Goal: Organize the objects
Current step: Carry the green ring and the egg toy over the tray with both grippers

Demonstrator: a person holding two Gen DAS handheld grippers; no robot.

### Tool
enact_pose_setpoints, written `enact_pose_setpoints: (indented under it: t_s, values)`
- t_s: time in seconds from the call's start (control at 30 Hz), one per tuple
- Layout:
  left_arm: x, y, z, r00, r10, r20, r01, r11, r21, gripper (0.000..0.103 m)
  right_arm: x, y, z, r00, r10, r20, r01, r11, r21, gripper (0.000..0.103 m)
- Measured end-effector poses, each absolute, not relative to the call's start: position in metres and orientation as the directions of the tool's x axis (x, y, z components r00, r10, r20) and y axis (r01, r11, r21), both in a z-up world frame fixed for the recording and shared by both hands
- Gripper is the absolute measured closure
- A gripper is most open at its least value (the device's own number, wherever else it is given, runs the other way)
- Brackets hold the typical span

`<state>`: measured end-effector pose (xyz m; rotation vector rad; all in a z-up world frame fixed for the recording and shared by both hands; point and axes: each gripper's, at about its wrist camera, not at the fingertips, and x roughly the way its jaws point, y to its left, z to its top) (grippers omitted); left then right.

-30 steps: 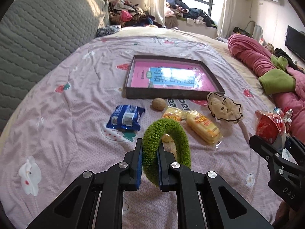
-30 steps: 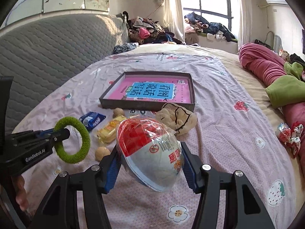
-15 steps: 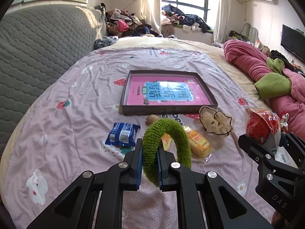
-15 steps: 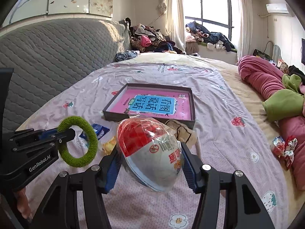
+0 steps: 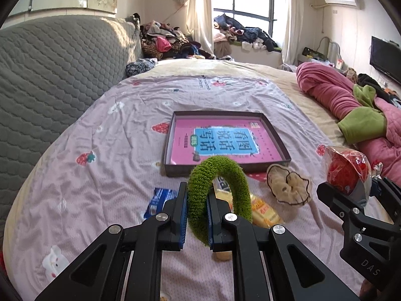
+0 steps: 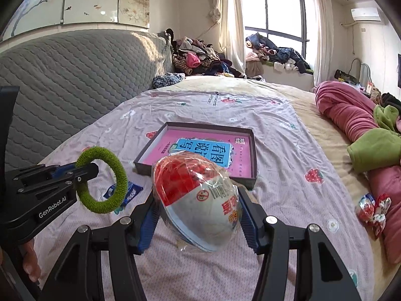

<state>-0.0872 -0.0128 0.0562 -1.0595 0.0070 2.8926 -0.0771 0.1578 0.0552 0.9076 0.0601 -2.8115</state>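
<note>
Green fuzzy ring sat clamped upright between our left gripper's jaws, which were closed down tight on one side of its band, the rest of the loop arching free to the right. Our right gripper had its jaws spread about halfway and pressed against both sides of a plastic-wrapped egg-shaped toy, red on top and white below. We held both things above the bed, clear of its pink patterned sheet.

Ahead of us lay a shallow dark tray with a pink and blue book flat inside it. Just in front of the tray's near edge, on the sheet, lay a cream scrunchie with dark trim, a yellow snack packet and a blue snack packet, the last 2 partly hidden behind the left gripper. Off to the right, beside a rumpled pink quilt, lay 1 small red and white wrapped item.
</note>
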Motion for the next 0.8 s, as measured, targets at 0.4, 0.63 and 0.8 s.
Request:
enact_pose_setpoints:
  t_s: [0.4, 0.63, 0.8]
  values:
    - [-0.137, -0.006, 0.058, -0.764, 0.060, -0.642, -0.063, -0.998, -0.018, 0.090, -0.121, 0.160, 0.071, -0.816, -0.155, -0.557, 0.188, -0.982, -0.003, 0.045]
    - [-0.178, 0.006, 0.056, -0.772, 0.066, -0.632, -0.072, -0.997, -0.015, 0.090, -0.155, 0.159, 0.077, -0.835, -0.170, -0.523, 0.191, -0.981, 0.014, 0.045]
    - [-0.215, 0.009, 0.051, -0.767, 0.061, -0.638, -0.071, -0.997, -0.010, 0.090, -0.194, 0.161, 0.079, -0.838, -0.166, -0.520, 0.188, -0.982, 0.012, 0.045]
